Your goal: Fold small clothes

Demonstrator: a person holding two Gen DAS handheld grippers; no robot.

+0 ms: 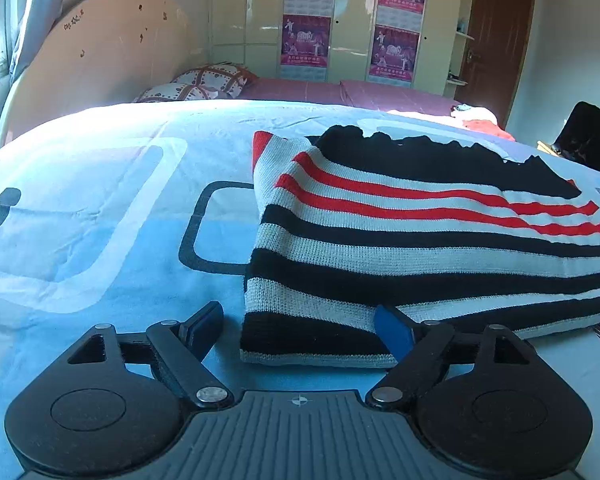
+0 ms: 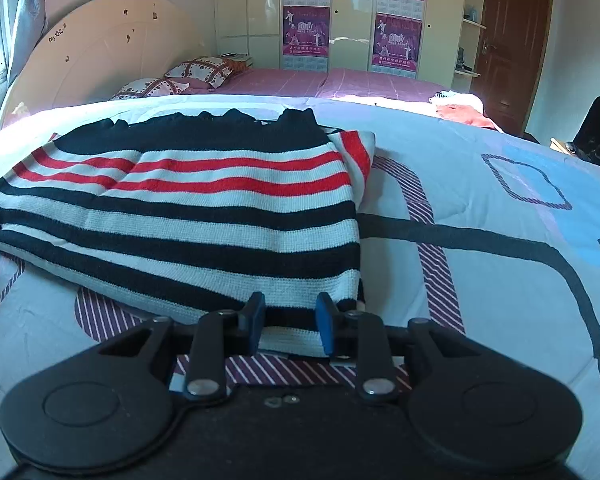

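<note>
Lying folded on the blue patterned quilt (image 1: pixel 100 208) of the bed, the striped knit garment (image 1: pixel 400 232) shows black, white and red bands, with a black section at its far end. In the left wrist view the left gripper (image 1: pixel 300 328) sits low at the garment's near corner with its fingers (image 1: pixel 396 332) spread wide apart; the right-hand blue pad lies against the hem's edge, the other rests over bare quilt, and the pads press on nothing. In the right wrist view the right gripper (image 2: pixel 290 322) is at the opposite near corner of the garment (image 2: pixel 204 216), its fingers (image 2: pixel 325 326) narrowly apart with the black-and-white hem lying between the two blue pads. Whether those pads actually pinch the cloth cannot be told. Beyond the quilt, a pink sheet (image 2: pixel 340 82) covers the far side of the bed, with patterned pillows (image 2: pixel 204 70) near the rounded headboard (image 2: pixel 112 52). A wardrobe (image 1: pixel 352 20) carrying purple posters stands behind.
</note>
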